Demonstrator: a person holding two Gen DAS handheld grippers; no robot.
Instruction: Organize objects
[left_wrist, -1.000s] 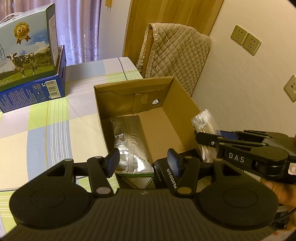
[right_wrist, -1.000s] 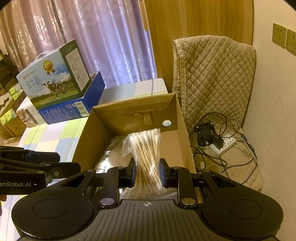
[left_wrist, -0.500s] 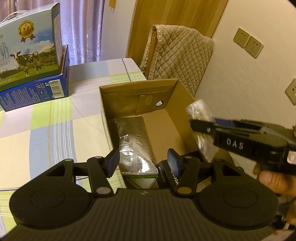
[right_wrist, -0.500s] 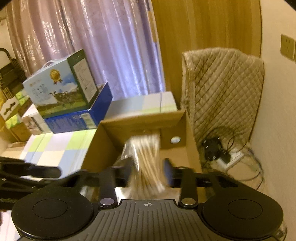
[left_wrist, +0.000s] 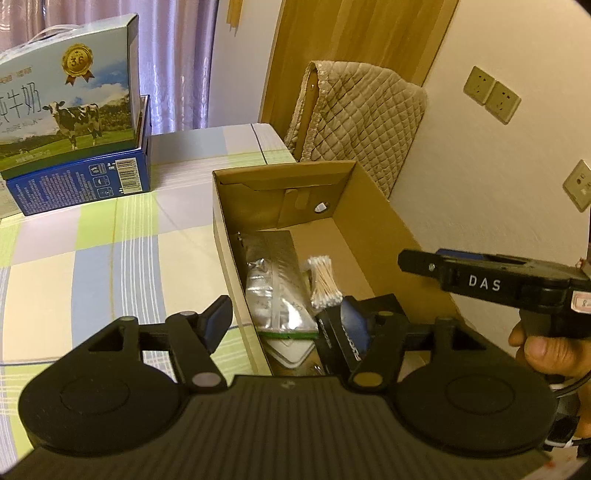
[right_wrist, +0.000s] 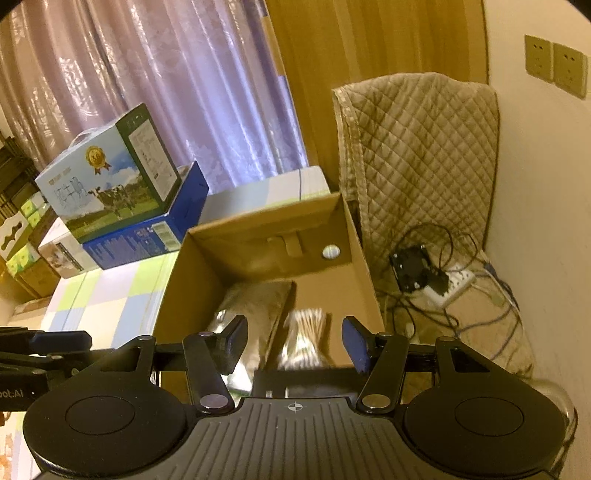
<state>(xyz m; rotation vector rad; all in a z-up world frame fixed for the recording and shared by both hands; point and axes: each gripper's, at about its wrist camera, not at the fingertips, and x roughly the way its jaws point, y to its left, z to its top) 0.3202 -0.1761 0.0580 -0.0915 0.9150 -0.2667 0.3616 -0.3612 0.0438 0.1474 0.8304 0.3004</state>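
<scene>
swabs (left_wrist: 325, 282) lying in box (left_wrist: 373, 218) beside foil pouch (left_wrist: 275, 280), touching it. drop step judged done. right gripper (right_wrist: 293, 345) wide open, empty, above box. left gripper (left_wrist: 286, 323) wide open, empty. next: fetch another item, clear box rim.

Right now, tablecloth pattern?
Tablecloth: pastel checks of green, blue, lilac and cream; left wrist view is clearest.

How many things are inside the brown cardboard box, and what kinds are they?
Shiny silver foil pouch: 1
Clear plastic bag of wooden cotton swabs: 1
Black rectangular carton with white lettering: 1
Total: 3 clearly visible in the open brown cardboard box; something pale under the pouch is too hidden to name.
</scene>
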